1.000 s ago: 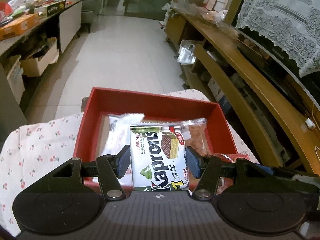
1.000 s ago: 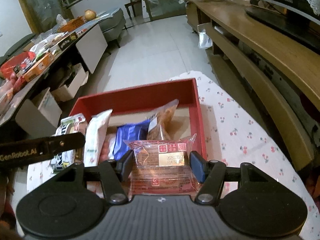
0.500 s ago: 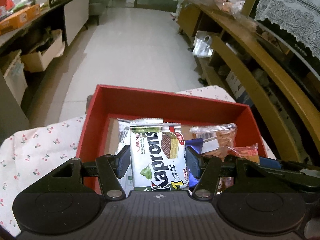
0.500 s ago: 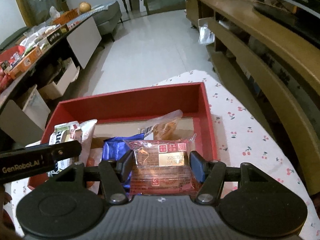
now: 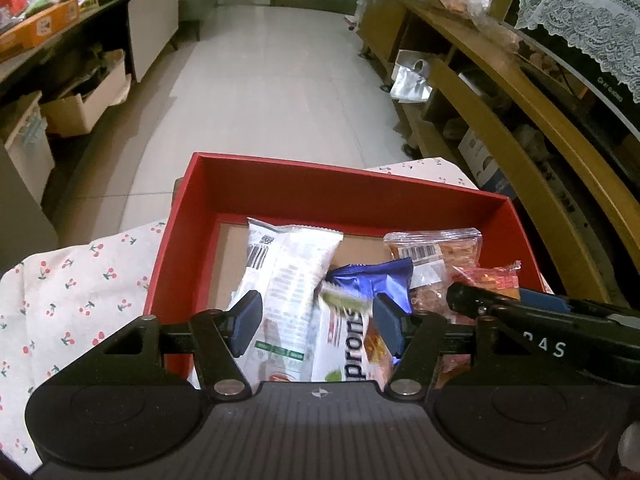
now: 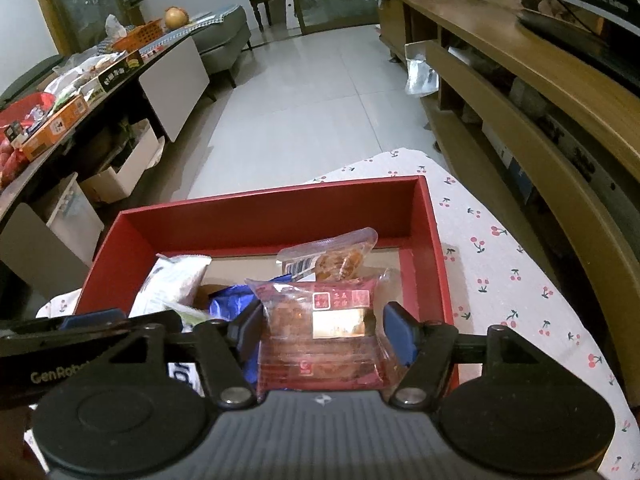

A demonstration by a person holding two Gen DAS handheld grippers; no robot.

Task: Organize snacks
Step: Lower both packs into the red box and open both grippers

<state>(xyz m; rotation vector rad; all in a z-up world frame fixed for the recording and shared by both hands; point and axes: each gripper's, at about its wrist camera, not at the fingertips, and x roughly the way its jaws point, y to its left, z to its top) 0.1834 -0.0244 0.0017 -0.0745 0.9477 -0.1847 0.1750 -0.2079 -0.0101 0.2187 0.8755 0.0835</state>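
I'm at the release step over the red box (image 5: 352, 196): both jaws have just been opening, the wafer pack (image 5: 344, 344) dropping, the red pastry pack (image 6: 320, 336) loose between them, so next I withdraw.

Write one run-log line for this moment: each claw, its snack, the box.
left claw: just opening, Kaprons wafer pack loose between pads | right claw: just opening, red pastry pack between pads | both above red box

Motion-blurred Kaprons wafer pack (image 5: 343, 336) (lower half hidden behind left gripper (image 5: 316, 322) body)
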